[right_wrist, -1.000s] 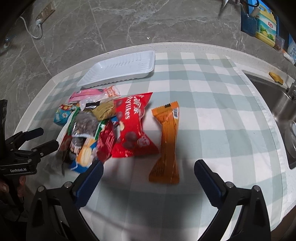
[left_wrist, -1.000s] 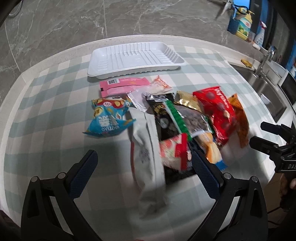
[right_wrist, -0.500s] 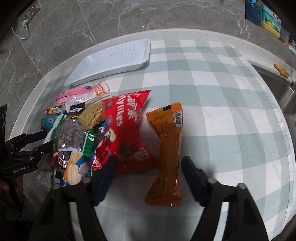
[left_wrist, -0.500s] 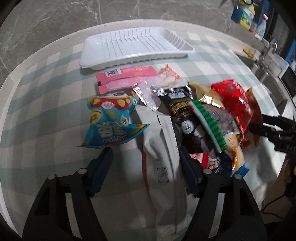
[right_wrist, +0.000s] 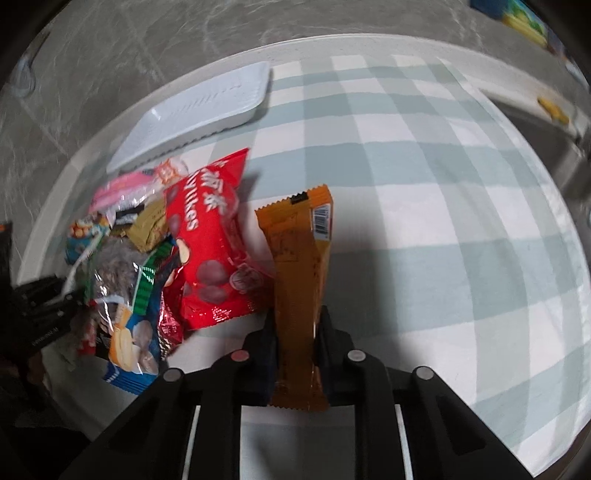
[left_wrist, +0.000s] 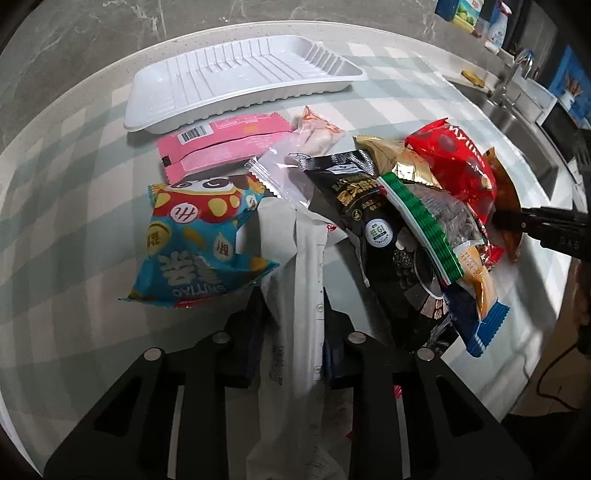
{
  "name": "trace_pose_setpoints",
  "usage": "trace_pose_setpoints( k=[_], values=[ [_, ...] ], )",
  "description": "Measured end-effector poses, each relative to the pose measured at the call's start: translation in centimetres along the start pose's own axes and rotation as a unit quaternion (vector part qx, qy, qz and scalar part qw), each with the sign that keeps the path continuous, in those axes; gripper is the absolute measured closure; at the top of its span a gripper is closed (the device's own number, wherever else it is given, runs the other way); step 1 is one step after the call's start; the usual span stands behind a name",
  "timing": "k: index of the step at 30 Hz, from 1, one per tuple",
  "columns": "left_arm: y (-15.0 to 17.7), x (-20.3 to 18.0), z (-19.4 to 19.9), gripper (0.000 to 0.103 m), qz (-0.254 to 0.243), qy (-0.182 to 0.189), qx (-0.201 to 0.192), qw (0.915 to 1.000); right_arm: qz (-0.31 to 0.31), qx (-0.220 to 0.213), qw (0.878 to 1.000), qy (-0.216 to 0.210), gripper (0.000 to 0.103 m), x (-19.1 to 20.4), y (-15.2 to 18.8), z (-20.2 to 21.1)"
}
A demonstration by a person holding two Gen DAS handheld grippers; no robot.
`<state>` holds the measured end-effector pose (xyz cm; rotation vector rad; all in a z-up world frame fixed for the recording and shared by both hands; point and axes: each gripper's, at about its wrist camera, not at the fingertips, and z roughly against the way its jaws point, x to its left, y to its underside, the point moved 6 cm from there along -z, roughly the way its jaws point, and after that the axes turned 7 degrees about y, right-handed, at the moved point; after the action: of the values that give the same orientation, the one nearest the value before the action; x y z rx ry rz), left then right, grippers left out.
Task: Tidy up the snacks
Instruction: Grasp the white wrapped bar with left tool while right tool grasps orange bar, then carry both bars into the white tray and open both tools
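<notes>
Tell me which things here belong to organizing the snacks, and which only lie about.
For the job: white packet in the left tongs; orange packet in the right tongs; red bag; pink packet; blue bag; white tray.

Lying about: faucet; sponge; spray bottle.

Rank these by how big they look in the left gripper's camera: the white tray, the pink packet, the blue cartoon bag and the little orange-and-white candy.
1. white tray, clearly largest.
2-3. blue cartoon bag and pink packet: too alike to rank, and the bag lies nearer the camera.
4. orange-and-white candy, smallest.
</notes>
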<state>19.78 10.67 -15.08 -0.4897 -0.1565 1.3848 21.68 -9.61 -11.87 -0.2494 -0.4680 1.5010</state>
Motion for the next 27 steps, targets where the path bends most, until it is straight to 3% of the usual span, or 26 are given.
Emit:
trace_pose_setpoints(
  k=[5, 13, 20, 27],
  values=[
    [0.1, 0.8, 0.3, 0.089, 0.024, 0.034, 0.008, 0.9991, -0.078, 0.002, 0.995, -0.066, 0.084, -1.7, 0.0, -0.1],
    [0.5, 1.4, 1.4, 0.090, 0.096, 0.093, 0.005, 0.9910, -0.226, 0.007, 0.951, -0.212, 0.084, -5.1, 0.4, -0.1],
    [0.3, 0.5, 3.4, 0.090, 0.117, 0.127, -0.006, 0.9849, -0.218, 0.002, 0.947, -0.237, 0.084, -5.2, -1.1, 1.2],
    [-2.1, 0.5, 6.2, 0.090, 0.150, 0.178, -0.032, 0.9720, -0.209, -0.001, 0.940, -0.269, 0.084, -4.7, -3.8, 1.7]
  ],
)
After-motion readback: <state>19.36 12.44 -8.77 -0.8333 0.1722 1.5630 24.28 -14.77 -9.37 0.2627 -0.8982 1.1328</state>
